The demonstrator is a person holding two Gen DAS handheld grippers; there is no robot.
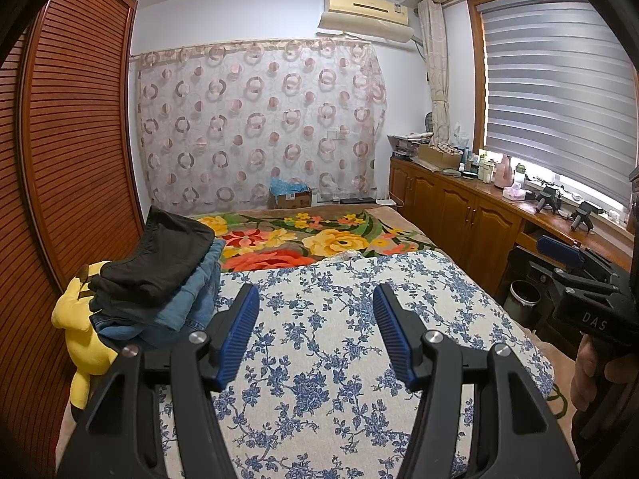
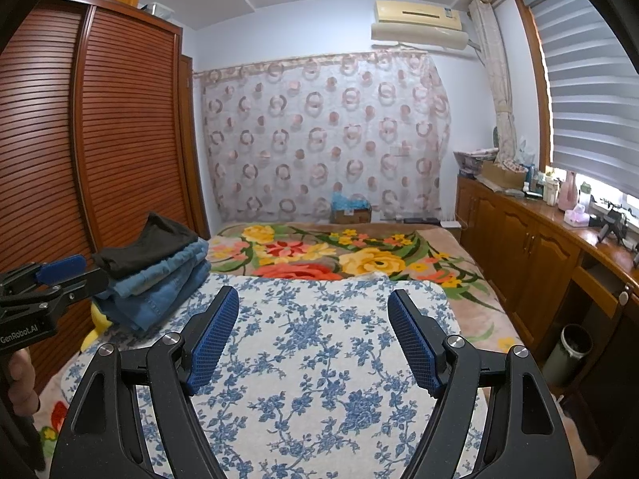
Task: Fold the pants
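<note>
A stack of folded pants lies at the left edge of the bed: dark brown pants point(image 1: 159, 255) on top of blue jeans point(image 1: 187, 299). The stack also shows in the right wrist view, brown pants point(image 2: 147, 247) over jeans point(image 2: 159, 291). My left gripper point(image 1: 315, 299) is open and empty, held above the blue-flowered white bedspread point(image 1: 339, 359), to the right of the stack. My right gripper point(image 2: 313, 303) is open and empty above the same bedspread point(image 2: 311, 359). Each gripper shows at the edge of the other's view: the right gripper point(image 1: 579, 271) and the left gripper point(image 2: 52, 279).
A yellow plush toy point(image 1: 80, 319) sits under the stack beside the slatted wooden wardrobe point(image 1: 72, 139). A bright flowered blanket point(image 1: 319, 239) covers the far bed. Wooden cabinets point(image 1: 459, 207) with clutter run along the right under the window. A bin point(image 2: 567, 351) stands by the bed.
</note>
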